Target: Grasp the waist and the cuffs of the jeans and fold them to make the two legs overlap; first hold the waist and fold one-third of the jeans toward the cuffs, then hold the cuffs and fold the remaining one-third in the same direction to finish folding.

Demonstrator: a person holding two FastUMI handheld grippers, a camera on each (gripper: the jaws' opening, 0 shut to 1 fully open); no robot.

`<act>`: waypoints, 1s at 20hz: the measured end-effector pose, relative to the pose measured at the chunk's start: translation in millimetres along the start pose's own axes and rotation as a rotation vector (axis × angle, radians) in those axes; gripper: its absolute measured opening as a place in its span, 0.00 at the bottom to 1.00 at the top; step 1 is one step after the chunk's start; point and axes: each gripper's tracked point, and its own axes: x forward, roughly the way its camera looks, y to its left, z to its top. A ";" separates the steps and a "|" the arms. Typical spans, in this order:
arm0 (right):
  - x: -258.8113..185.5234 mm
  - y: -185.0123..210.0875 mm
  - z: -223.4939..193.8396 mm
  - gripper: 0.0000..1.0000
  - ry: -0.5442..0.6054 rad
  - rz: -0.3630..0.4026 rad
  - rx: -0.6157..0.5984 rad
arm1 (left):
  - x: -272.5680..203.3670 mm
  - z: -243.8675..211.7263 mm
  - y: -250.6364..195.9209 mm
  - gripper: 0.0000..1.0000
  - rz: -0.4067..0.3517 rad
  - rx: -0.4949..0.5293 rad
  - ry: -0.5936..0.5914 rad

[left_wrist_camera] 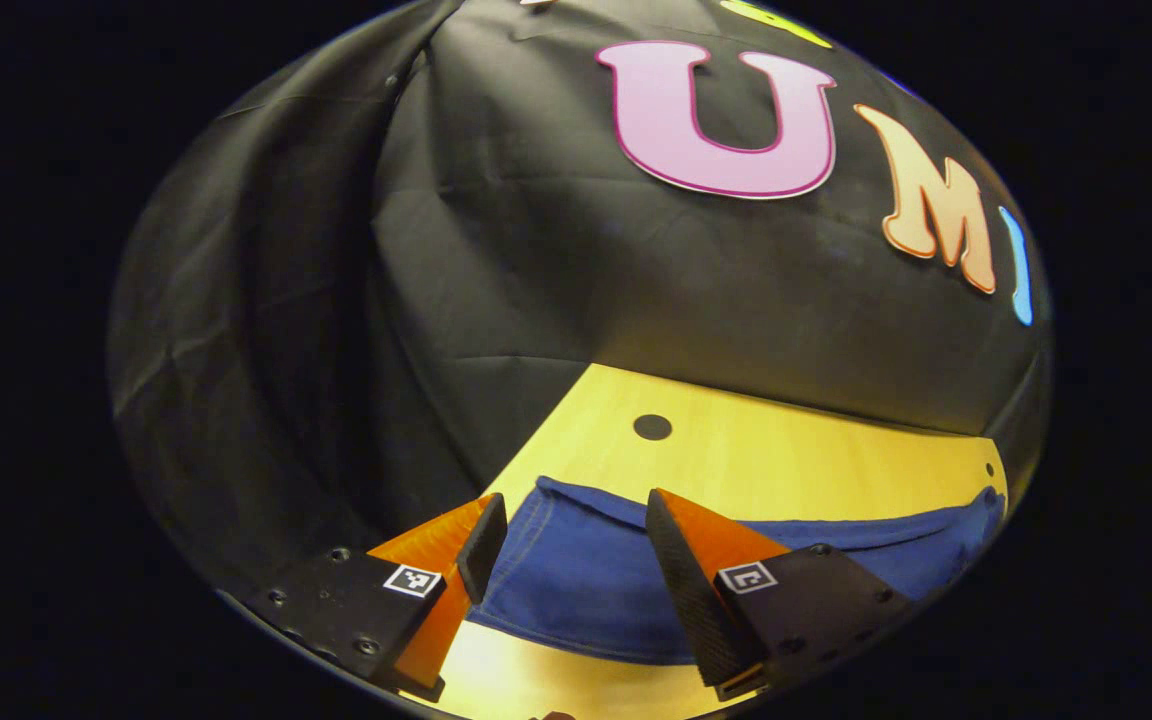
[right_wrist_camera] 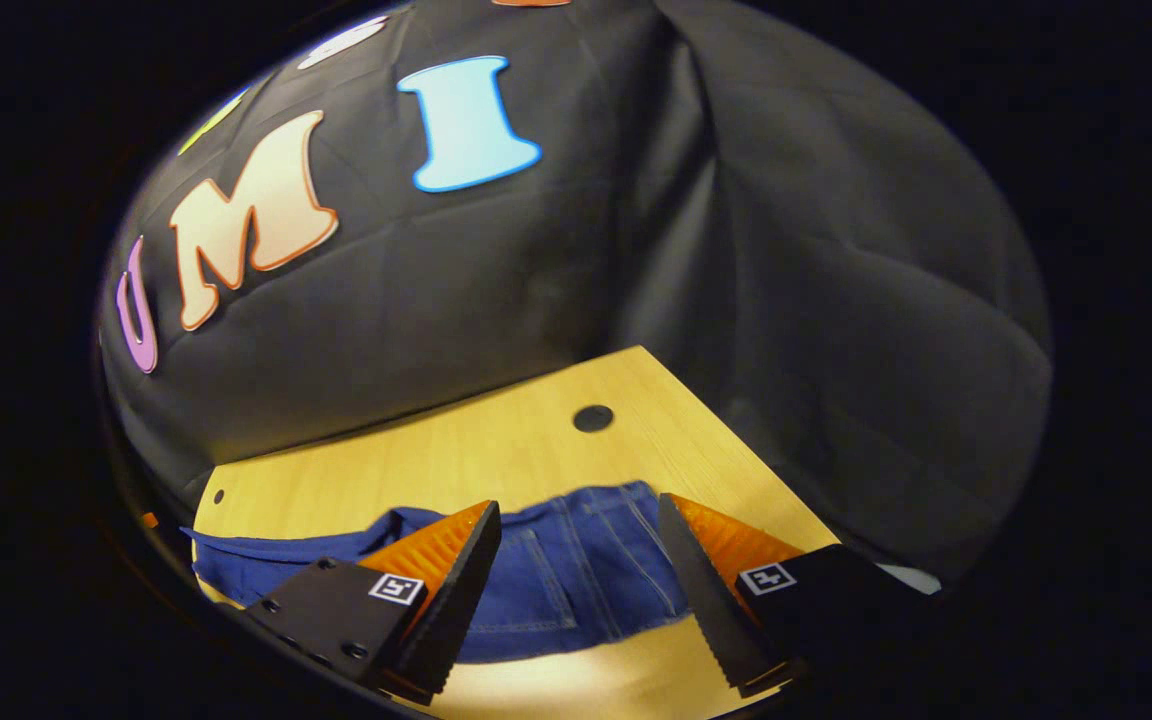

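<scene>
Lengthwise, blue jeans lie along the table's far edge.

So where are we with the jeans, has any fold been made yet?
I can't confirm any fold from here: the jeans lie flat across the wooden table. Nothing is in hand; the left gripper and right gripper both hover open above the denim. Gripping the fabric and the thirds folds all remain.

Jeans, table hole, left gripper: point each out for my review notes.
jeans (right_wrist_camera: 576, 570), right gripper view, on the blue denim between the fingers.
table hole (left_wrist_camera: 652, 427), left gripper view, on the dark round hole in the wooden top.
left gripper (left_wrist_camera: 576, 560), left gripper view, midway between its open fingertips.
</scene>
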 end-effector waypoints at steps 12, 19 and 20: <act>55.3 -69.4 -78.6 0.94 0.220 -0.031 0.026 | -6.5 -2.4 -7.4 0.85 -0.103 -0.012 0.045; 57.7 -61.1 -81.7 0.95 0.257 0.045 0.023 | -5.6 -10.7 -9.6 0.85 -0.119 0.001 0.079; 58.7 -58.1 -84.3 0.88 0.269 0.047 0.009 | -5.4 -9.7 -9.3 0.85 -0.118 0.003 0.080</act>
